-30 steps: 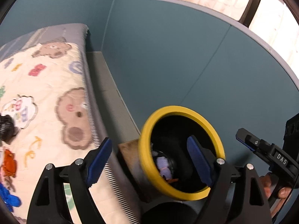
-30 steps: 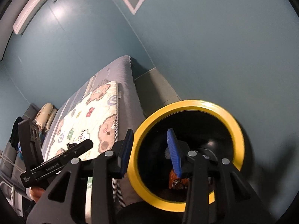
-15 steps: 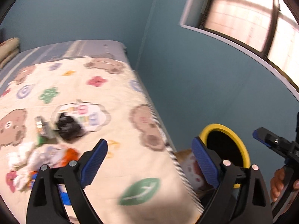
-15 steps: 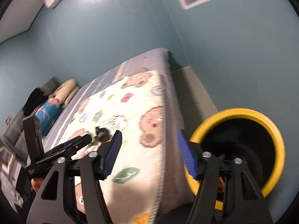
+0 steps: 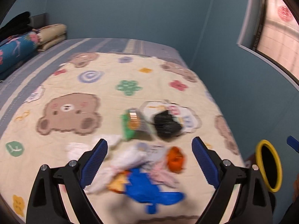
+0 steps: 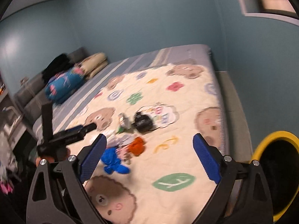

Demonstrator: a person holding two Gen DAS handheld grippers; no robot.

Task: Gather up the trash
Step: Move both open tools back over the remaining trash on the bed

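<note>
A pile of trash lies on the bear-print blanket (image 5: pixel 93 85): a blue wrapper (image 5: pixel 147 190), an orange piece (image 5: pixel 175 159), white crumpled tissues (image 5: pixel 129 158), a black crumpled bag (image 5: pixel 167 125) and a green packet (image 5: pixel 130 123). My left gripper (image 5: pixel 149 160) is open and empty, above the near side of the pile. My right gripper (image 6: pixel 149 156) is open and empty, over the blanket right of the pile (image 6: pixel 136 145). The yellow-rimmed black bin (image 6: pixel 276 169) stands on the floor right of the bed; it also shows in the left wrist view (image 5: pixel 269 168). The left gripper's body (image 6: pixel 65 136) shows in the right wrist view.
The bed stands against teal walls, with a narrow floor strip (image 6: pixel 235 100) on its right. Folded bedding and a blue floral pillow (image 5: pixel 16 48) lie at the head of the bed. A window (image 5: pixel 276 29) is in the right wall.
Both grippers swung left from the bin to face the bed. The right gripper's jaws opened wider. The trash pile came into view in front of the left gripper.
</note>
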